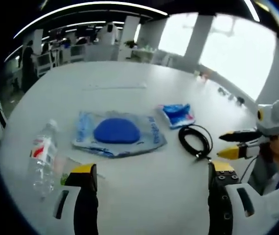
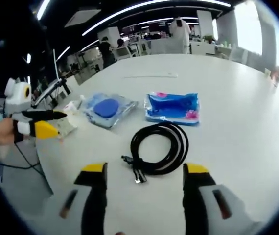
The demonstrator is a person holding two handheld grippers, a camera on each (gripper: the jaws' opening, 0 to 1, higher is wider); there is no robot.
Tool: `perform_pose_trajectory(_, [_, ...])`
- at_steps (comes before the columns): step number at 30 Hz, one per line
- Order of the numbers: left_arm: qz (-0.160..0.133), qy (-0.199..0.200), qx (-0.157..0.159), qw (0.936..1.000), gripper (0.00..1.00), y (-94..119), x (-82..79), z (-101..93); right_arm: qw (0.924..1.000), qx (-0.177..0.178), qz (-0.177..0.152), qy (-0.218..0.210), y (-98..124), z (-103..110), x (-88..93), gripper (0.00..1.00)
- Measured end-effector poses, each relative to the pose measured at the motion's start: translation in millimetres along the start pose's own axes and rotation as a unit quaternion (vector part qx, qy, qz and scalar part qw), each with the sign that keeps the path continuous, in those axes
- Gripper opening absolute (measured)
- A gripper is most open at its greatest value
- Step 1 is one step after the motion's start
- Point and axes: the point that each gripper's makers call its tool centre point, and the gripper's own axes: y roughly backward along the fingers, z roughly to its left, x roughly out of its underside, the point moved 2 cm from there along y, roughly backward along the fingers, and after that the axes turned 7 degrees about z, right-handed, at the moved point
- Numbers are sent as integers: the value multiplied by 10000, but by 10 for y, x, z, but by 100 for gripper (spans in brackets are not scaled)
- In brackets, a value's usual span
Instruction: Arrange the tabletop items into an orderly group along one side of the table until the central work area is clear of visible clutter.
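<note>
Bright windows, ceiling light strips, desks

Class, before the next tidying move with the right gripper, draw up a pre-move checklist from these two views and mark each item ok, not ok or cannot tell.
1. Right gripper open and empty: ok, jaws spread apart.
2. Black cable lined up ahead of those jaws: ok, its coil lies just beyond them.
3. Left gripper open and empty: ok.
4. Cable free of other items: ok, apart from the tissue pack.
5. Centre of table cleared: not ok; blue bagged item, tissue pack, cable and water bottle lie spread out.
6. Bottle cap closed: cannot tell.
</note>
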Motion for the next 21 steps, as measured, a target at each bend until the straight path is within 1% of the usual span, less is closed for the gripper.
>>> perform_pose_trajectory(6, [4, 10, 7, 10000, 90, 60, 32, 92, 10000, 46, 31, 8, -21, 20, 6, 61])
perform_pose_trajectory(14, [-31, 141, -58, 9999, 88, 184, 78, 329, 9999, 61, 94, 8, -60, 113, 31, 60])
perform_pose_trajectory(21, [-21, 175, -93, 9998, 87, 264, 128, 482, 9999, 76, 129, -51, -111, 216, 48, 60])
